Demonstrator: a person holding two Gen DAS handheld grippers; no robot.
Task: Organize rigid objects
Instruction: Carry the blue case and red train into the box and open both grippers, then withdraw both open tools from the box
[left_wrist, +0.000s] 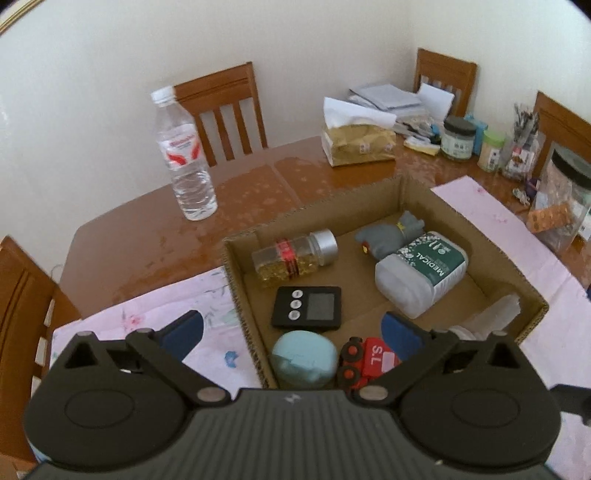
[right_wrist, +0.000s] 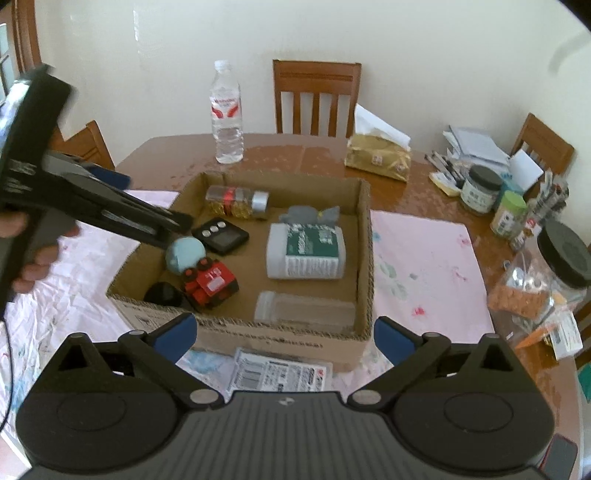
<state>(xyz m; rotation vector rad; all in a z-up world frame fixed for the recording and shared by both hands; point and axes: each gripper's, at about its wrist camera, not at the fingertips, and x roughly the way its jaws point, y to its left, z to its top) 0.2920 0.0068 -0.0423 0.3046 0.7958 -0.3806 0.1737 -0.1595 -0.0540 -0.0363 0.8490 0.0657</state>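
The left tongs (left_wrist: 291, 328) are standing released, jaws spread wide with nothing between the blue pads, hanging over the near left corner of the cardboard box (left_wrist: 458, 218). Just ahead of them, inside the box, a pale blue rounded case (left_wrist: 304, 358) is lying beside a red toy truck (left_wrist: 369, 360), which is sitting close to the right pad. Beyond those, a black digital timer (left_wrist: 306, 308) is lying flat, and farther ahead a clear jar of yellow capsules (left_wrist: 293, 256) is resting on its side. Ahead and to the right, a white bottle with a green "MEDICAL" label (left_wrist: 421, 271) is lying down, touching a grey figure (left_wrist: 391, 234) behind it.

The right tongs (right_wrist: 284, 338) are also gaping wide and holding nothing, poised just short of the box's near wall. Directly ahead of them, inside that wall, a clear plastic container (right_wrist: 304, 308) is lying flat; a printed packet (right_wrist: 280, 373) is lying on the pink cloth (right_wrist: 424, 266) below them. Far ahead on the bench (right_wrist: 406, 192), a water bottle (right_wrist: 227, 114) is standing upright
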